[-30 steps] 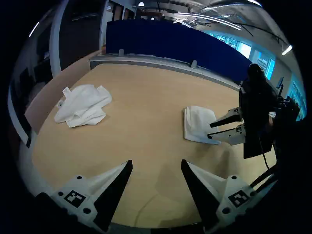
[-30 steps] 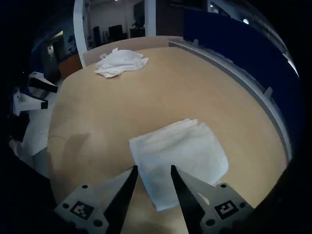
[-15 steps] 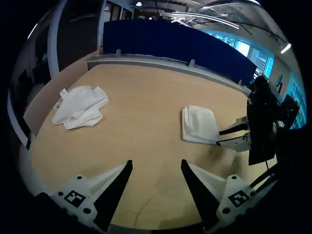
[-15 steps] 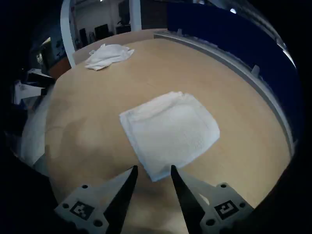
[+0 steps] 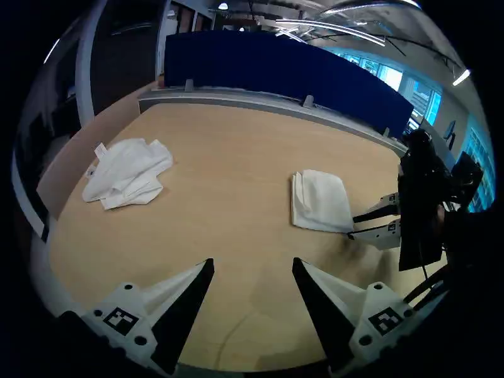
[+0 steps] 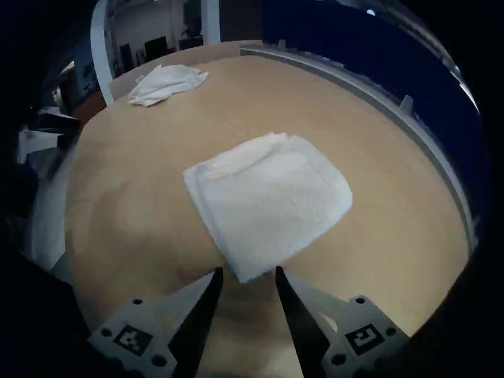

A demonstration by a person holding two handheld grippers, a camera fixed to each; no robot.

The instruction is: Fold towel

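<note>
— Where's the towel?
— The folded towel lies flat on the bench, its near corner just at the tips of the right claw.
— Gripped?
— No. That claw is open by a narrow gap and holds nothing. The left claw hovers well apart, wide open and empty. A crumpled towel lies near the bench's far edge.

Left tongs at 6 o'clock, spread wide, empty. Right tongs at 6 o'clock, narrowly parted, empty; in the left gripper view they sit at 3 o'clock.
</note>
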